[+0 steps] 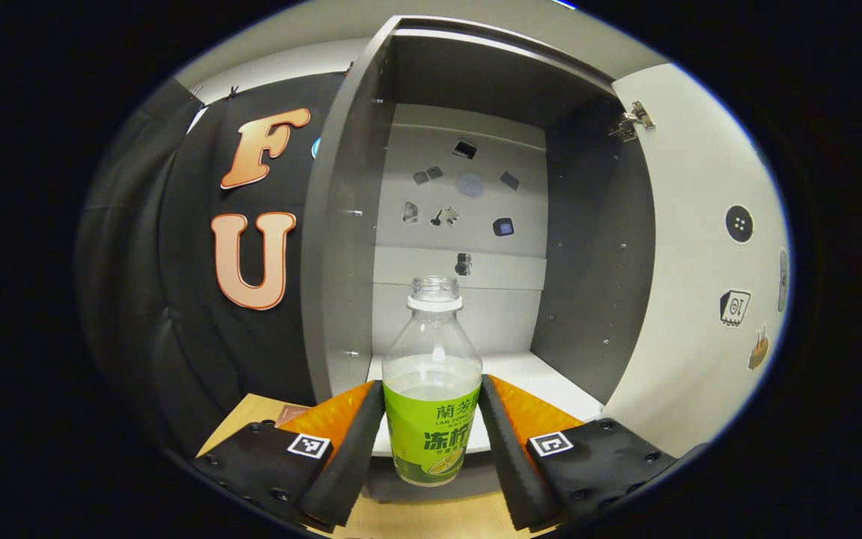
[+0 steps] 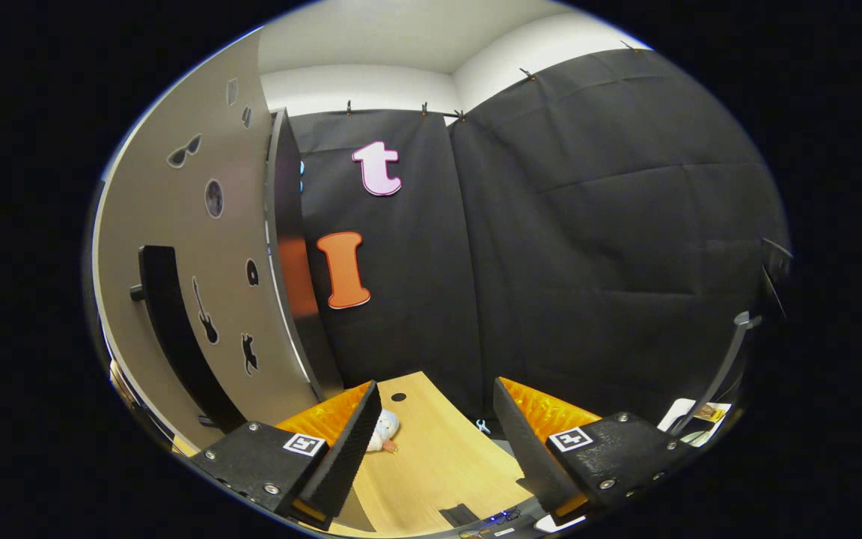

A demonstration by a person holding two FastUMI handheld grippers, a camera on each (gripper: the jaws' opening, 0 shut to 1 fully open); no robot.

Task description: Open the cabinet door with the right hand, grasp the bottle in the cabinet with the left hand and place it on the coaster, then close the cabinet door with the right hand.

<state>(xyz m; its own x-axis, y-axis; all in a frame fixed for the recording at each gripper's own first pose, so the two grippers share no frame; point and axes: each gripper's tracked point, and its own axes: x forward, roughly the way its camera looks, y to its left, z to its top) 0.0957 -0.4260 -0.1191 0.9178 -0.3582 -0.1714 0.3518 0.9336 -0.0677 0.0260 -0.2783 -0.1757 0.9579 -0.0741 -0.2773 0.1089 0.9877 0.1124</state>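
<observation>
Straight ahead in the left gripper view, one capless bottle (image 1: 432, 389) with a green label sits between the two fingers of the left gripper (image 1: 432, 442), whose pads (image 1: 360, 438) press its label from both sides. Beyond the fingertips the cabinet (image 1: 468, 224) stands open, its white shelf edge (image 1: 551, 374) just behind the bottle, its door (image 1: 700, 247) swung off to the right. In the right gripper view, the right gripper (image 2: 437, 449) holds nothing, two fingers wide apart over bare wooden table (image 2: 431, 457); the door's one dark handle (image 2: 176, 329) lies left of the fingers, with open table between.
</observation>
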